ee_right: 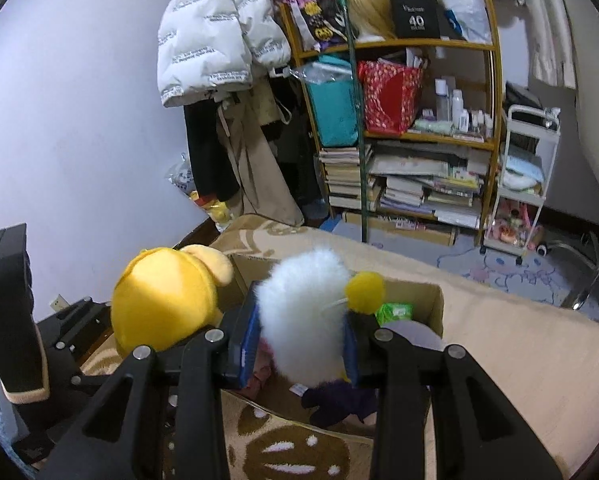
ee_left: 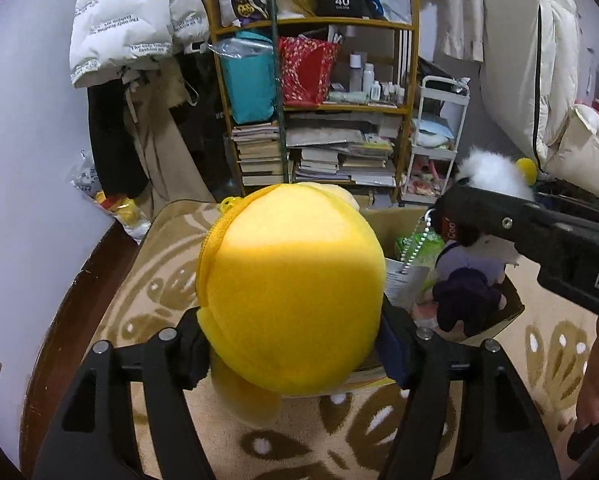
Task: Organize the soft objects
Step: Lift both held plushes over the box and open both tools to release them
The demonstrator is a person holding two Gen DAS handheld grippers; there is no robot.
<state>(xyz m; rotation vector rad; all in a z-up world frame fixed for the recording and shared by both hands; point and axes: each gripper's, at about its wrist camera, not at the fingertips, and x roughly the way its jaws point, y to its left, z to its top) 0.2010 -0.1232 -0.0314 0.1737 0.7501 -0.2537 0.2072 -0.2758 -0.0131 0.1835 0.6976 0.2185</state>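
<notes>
My left gripper (ee_left: 295, 356) is shut on a round yellow plush toy (ee_left: 291, 292) with a zipper, held above the near left edge of a cardboard box (ee_left: 507, 316); the toy also shows in the right wrist view (ee_right: 163, 300). My right gripper (ee_right: 299, 344) is shut on a white fluffy plush doll (ee_right: 303, 316) with a yellow pompom (ee_right: 365, 286) and dark purple limbs (ee_right: 339, 400), held over the box (ee_right: 431, 300). In the left wrist view the doll (ee_left: 471, 276) hangs from the right gripper (ee_left: 499, 216) over the box.
The box sits on a beige patterned rug (ee_left: 171, 272) and holds a green packet (ee_right: 395, 312) and other soft items. Behind stand a cluttered wooden bookshelf (ee_left: 323, 100), a white trolley (ee_left: 435, 140), hanging coats (ee_left: 131, 20) and a lilac wall (ee_right: 79, 120).
</notes>
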